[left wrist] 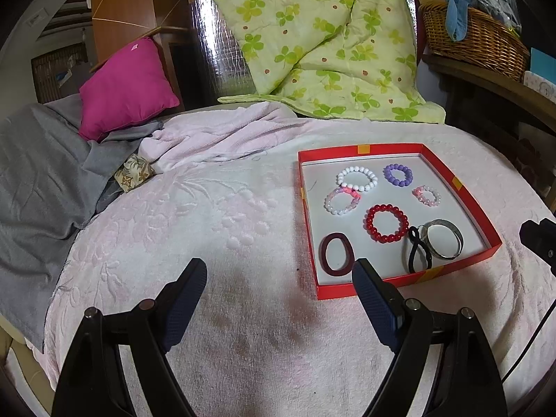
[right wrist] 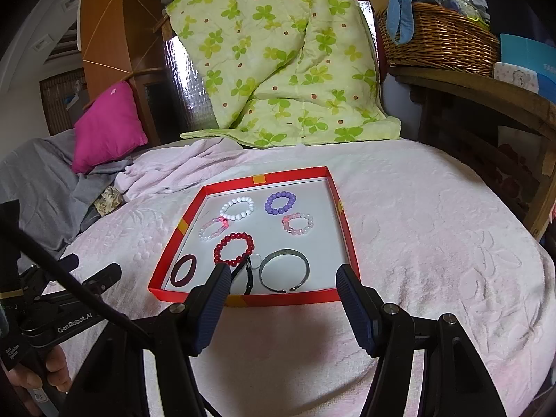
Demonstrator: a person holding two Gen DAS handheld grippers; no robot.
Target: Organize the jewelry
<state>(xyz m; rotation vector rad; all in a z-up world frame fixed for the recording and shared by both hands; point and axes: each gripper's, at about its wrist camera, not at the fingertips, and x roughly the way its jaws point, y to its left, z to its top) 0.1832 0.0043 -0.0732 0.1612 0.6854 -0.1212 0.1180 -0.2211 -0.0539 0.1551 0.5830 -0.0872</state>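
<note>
Left wrist view: the left gripper is held with jaws apart and nothing between them, above the pink towel. The red tray lies to its right, holding beaded bracelets, a dark red hair tie and a silver bangle.

Right wrist view: the right gripper is held apart and empty, just before the tray's near wall. The red bracelet lies beside the bangle.

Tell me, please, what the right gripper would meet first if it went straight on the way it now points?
Probably the near wall of the shallow red cardboard tray, with the open silver metal bangle just beyond it. The right gripper is open and empty; depth is hard to judge.
</note>
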